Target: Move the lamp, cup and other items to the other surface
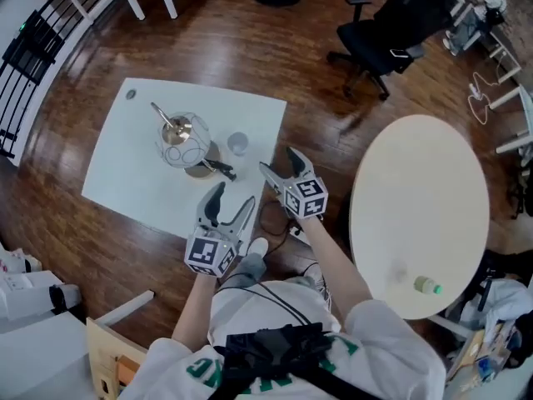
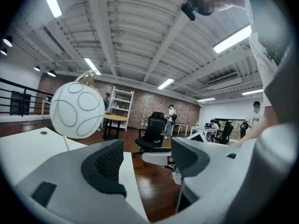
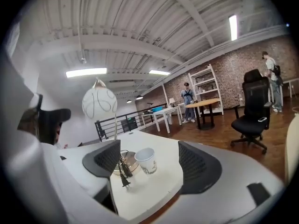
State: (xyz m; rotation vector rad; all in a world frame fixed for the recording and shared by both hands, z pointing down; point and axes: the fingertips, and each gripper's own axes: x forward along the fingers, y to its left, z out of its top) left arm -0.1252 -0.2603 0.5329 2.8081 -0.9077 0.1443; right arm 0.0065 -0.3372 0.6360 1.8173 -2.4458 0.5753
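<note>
A lamp with a white globe shade point(image 1: 185, 140) stands on the white rectangular table point(image 1: 125, 173). Its black plug point(image 1: 221, 170) lies beside the base. A small paper cup point(image 1: 238, 143) stands just right of the lamp. My left gripper point(image 1: 233, 197) hovers open at the table's near edge, with the globe point(image 2: 77, 110) up to its left and nothing between its jaws. My right gripper point(image 1: 279, 162) is open near the table's right corner. It faces the cup point(image 3: 147, 160), the plug point(image 3: 125, 181) and the globe point(image 3: 99, 102), all some way beyond its empty jaws.
A round beige table point(image 1: 420, 207) stands to the right, with a small green-capped bottle point(image 1: 428, 286) near its front edge. A black office chair point(image 1: 391, 23) is behind it. A black railing point(image 1: 33, 48) runs along the far left. Dark cables lie on the wooden floor point(image 1: 275, 219) between the tables.
</note>
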